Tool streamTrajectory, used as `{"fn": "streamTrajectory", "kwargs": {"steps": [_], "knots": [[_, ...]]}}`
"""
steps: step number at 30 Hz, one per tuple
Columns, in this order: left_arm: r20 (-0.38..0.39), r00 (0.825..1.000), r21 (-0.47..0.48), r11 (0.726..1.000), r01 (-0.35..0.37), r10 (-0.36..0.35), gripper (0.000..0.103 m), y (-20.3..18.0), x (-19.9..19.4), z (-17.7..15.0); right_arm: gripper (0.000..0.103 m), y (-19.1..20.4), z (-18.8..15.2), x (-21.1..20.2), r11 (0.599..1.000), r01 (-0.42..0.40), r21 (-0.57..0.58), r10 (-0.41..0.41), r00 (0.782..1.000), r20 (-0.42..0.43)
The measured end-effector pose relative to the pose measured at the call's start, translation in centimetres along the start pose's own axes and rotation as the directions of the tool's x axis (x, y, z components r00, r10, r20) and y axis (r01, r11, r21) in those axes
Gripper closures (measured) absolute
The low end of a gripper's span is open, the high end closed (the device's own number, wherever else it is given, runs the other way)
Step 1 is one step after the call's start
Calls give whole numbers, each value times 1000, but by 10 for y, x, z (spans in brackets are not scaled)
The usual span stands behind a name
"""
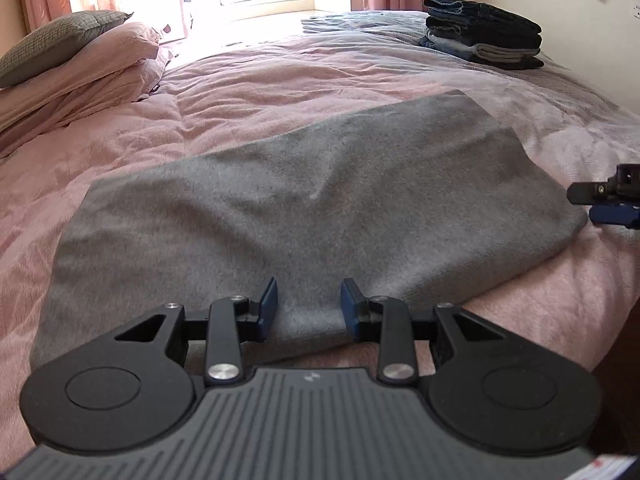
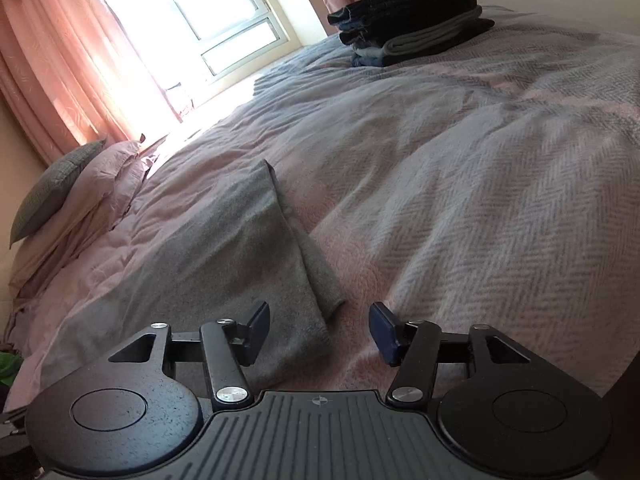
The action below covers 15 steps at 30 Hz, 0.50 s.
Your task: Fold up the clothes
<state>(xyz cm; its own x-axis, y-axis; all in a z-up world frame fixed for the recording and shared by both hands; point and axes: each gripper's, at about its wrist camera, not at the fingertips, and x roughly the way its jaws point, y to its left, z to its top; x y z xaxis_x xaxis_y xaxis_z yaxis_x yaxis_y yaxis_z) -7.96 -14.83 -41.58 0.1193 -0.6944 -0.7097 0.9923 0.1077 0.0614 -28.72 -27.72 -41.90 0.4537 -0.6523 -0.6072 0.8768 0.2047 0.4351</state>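
A grey knit garment [image 1: 304, 200] lies folded flat on the pink bed cover [image 1: 280, 80]. My left gripper [image 1: 310, 306] sits low at its near edge, jaws apart, with the cloth's edge lying flat between the fingers and not pinched. In the right wrist view the garment [image 2: 240, 248] stretches away to the left, its folded corner ending between the fingers. My right gripper [image 2: 318, 328] stands wide open over that corner, gripping nothing. It also shows in the left wrist view as the right gripper [image 1: 588, 206], just off the garment's right end.
A stack of folded dark clothes [image 1: 484, 34] [image 2: 412, 24] sits at the far right of the bed. Pillows [image 1: 72, 64] [image 2: 68, 200] are piled at the left. A bright window with pink curtains [image 2: 60, 60] is behind. The bed's edge drops off at the near right.
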Motion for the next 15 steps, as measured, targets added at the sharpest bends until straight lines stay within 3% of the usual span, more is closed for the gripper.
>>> {"fn": "streamTrajectory", "kwargs": {"steps": [4,9,12,15], "knots": [[25,997,-80,994,70,-68,73,25,-15,10,41,-7,18,18,996,-79,-48,80,997,10],[67,997,-241,969,46,-31,72,88,-9,25,41,-23,36,69,976,-218,-8,217,974,-71],[44,998,-342,938,59,-47,72,125,-1,22,41,-32,44,87,944,-328,27,328,936,-131],[30,994,-444,889,108,-106,72,153,6,11,49,-43,47,97,891,-438,122,454,871,-188]]}}
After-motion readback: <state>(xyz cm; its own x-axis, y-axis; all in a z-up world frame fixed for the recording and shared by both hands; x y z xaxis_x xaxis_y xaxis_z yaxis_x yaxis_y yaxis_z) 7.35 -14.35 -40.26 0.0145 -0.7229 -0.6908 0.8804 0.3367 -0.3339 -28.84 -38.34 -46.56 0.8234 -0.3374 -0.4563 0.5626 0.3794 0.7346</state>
